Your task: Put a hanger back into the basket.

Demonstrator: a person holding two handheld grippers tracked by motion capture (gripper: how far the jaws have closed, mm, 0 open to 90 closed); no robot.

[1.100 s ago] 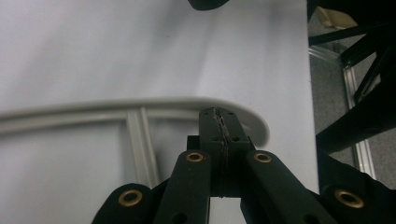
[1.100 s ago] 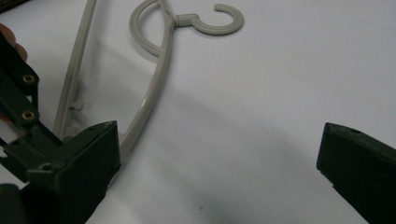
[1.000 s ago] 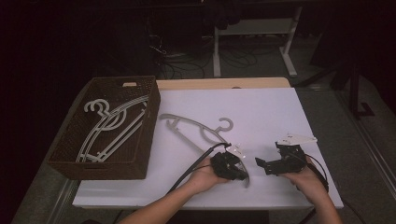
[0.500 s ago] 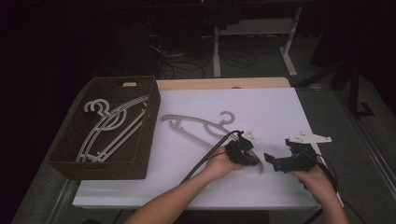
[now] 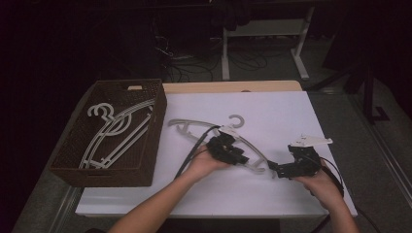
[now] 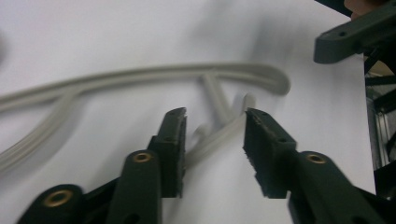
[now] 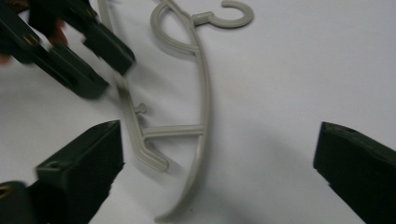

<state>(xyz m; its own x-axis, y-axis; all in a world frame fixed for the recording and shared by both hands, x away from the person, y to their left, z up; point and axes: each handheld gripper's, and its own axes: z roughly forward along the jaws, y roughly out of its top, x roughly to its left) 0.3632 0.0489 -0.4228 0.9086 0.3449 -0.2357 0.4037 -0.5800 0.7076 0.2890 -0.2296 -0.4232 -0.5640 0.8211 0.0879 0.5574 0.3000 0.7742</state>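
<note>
Hanger could be nudged away unless centred between left gripper, just opened; right gripper is held open.

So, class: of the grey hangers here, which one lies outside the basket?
The single hanger flat on the white table, between the two grippers. The other hangers lie stacked inside the brown basket at the left.
</note>
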